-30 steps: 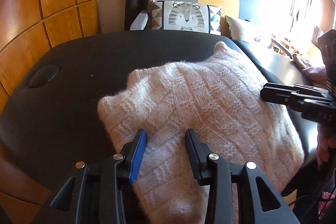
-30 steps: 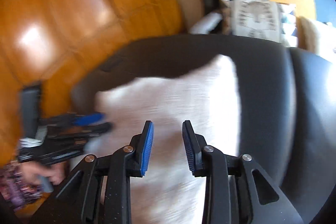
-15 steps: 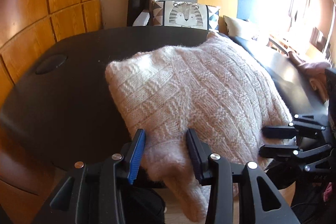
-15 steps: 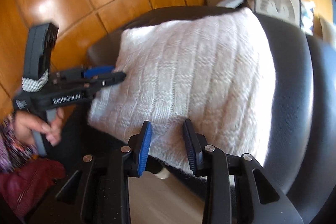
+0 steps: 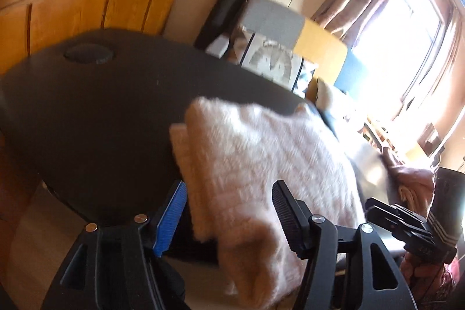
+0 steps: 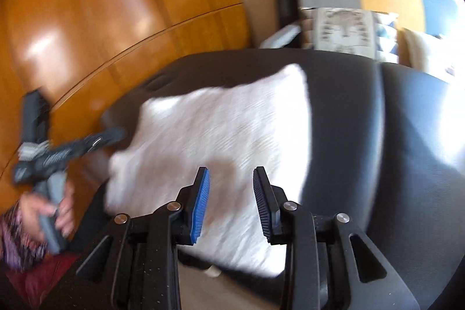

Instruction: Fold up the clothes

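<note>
A fluffy pale pink knitted sweater [image 5: 261,159] lies folded on the black padded table [image 5: 101,112], its near corner hanging over the front edge. My left gripper [image 5: 229,208] straddles that corner. Its jaws are opening and stand wide, and the pads are clear of the knit. In the right wrist view the sweater [image 6: 221,130] looks white and blurred. My right gripper [image 6: 231,188] hovers over its near edge, jaws parted, nothing pinched between them. The left gripper [image 6: 110,135] shows at the sweater's left corner, held by a hand [image 6: 37,211].
A wooden panelled wall [image 6: 116,19] runs close behind the table's left side. A chair with a tiger-print cushion [image 5: 273,63] stands beyond the far edge. A heap of pink clothes [image 5: 412,179] lies at the right by the bright window. Bare floor [image 5: 35,222] shows below the table's front edge.
The left jaws have spread wide off the sweater's near corner, and that gripper has rolled. The right gripper has shifted along the sweater's front edge, its gap unchanged.
</note>
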A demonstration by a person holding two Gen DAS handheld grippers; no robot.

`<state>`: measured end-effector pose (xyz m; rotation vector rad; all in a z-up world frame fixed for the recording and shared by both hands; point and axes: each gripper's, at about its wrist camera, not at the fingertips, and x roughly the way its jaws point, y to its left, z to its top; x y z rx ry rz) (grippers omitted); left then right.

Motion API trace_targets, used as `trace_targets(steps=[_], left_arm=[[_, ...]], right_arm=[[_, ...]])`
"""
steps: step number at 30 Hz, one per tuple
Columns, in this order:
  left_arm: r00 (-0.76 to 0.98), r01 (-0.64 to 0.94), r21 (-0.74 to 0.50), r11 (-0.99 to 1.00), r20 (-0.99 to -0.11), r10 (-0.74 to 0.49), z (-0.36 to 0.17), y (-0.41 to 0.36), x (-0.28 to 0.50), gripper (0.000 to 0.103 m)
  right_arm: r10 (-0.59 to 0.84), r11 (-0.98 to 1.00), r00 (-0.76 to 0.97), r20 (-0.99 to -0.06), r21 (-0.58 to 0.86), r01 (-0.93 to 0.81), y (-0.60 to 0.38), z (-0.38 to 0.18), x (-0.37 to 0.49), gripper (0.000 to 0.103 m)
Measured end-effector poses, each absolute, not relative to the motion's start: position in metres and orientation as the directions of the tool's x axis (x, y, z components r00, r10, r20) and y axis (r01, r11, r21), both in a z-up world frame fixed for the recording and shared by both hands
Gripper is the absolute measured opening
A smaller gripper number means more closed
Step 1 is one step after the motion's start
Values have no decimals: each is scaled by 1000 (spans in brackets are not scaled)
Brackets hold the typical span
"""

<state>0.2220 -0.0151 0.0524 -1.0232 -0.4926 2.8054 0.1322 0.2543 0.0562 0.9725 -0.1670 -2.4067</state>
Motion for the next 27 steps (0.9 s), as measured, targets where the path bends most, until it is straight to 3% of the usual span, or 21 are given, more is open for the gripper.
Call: trace_targets(steps=[4,10,14,17,18,20,22,25,27], left_arm=[[-758,-59,-169,-984,-633,154,57,16,210,63],[-658,-111,19,-994,-751,59,27,43,188,63],[-662,-107,-47,-993,-742,107,20,31,190,65],[-639,-68,-95,-993,-761,117,13,21,183,83],[-622,-42,-174,-984,-766,162,10,12,180,86],[-590,19,-357,-934,-758,278,6,-10,175,85],[-599,91,-505,-859,-717,358,3,-33,176,83],[-635,122,-565,-816,-676,373,9,-54,177,81],[-630,109,-557,-823,-679,376,12,-59,172,81]], right_arm=[[-560,-827,-581,-591,361,430,249,62,96,34],[-527,-831,-502,-686,292,473,226,47,73,34],[-500,-841,-525,-689,240,485,224,37,77,34],[-492,-844,-535,-687,224,488,222,35,83,34],[-504,-840,-531,-681,245,484,226,38,83,34],[-556,-822,-525,-644,332,463,240,48,85,39],[-592,-805,-542,-597,404,434,256,58,86,50],[-596,-803,-561,-575,432,410,273,65,81,63],[-587,-809,-541,-602,435,395,277,62,71,63]])
